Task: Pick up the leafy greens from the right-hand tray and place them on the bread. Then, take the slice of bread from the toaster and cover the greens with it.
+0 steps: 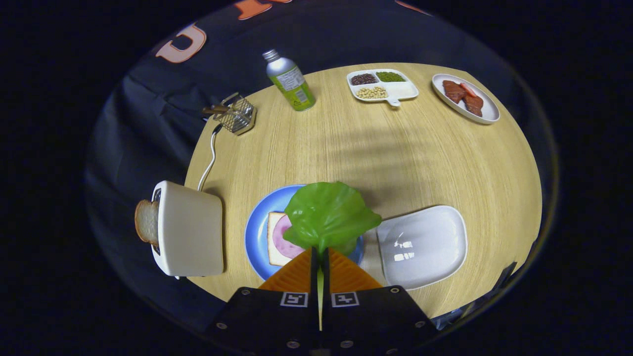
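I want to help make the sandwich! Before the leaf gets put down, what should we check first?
1. Leaf held tight: ok. The gripper is shut on the leafy greens, stem pinched between both fingers.
2. Leaf over the bread: ok. It hangs above the bread slice with pink meat on the blue plate.
3. How high the leaf hangs above the bread: cannot tell.
4. Right-hand tray emptied: ok. The white tray has nothing left in it.
5. Top slice ready: ok. A bread slice sticks out of the toaster.
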`<state>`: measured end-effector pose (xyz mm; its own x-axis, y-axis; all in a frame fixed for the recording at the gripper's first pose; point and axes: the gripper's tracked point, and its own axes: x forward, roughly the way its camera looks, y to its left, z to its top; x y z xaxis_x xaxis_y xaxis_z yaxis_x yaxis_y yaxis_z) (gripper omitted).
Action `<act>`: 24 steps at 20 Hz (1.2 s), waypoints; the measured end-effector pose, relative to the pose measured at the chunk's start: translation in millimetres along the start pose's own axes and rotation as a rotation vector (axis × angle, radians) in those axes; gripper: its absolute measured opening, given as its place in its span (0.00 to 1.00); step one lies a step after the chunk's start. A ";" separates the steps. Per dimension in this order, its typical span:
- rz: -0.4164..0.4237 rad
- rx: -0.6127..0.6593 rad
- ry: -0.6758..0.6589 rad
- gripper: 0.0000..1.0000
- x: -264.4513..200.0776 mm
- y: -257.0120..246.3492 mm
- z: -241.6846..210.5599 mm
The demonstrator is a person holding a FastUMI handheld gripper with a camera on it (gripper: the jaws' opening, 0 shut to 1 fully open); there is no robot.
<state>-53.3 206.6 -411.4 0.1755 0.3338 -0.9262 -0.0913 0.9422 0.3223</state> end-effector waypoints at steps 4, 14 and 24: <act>0.005 -0.038 0.021 0.03 14.8 25.6 2.6; -0.025 -0.066 0.077 0.23 39.4 46.8 -1.9; -0.026 -0.103 0.008 0.64 5.6 78.4 21.9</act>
<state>-38.0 283.0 -387.1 0.1715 0.3086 -0.9356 -0.1867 0.9426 0.2767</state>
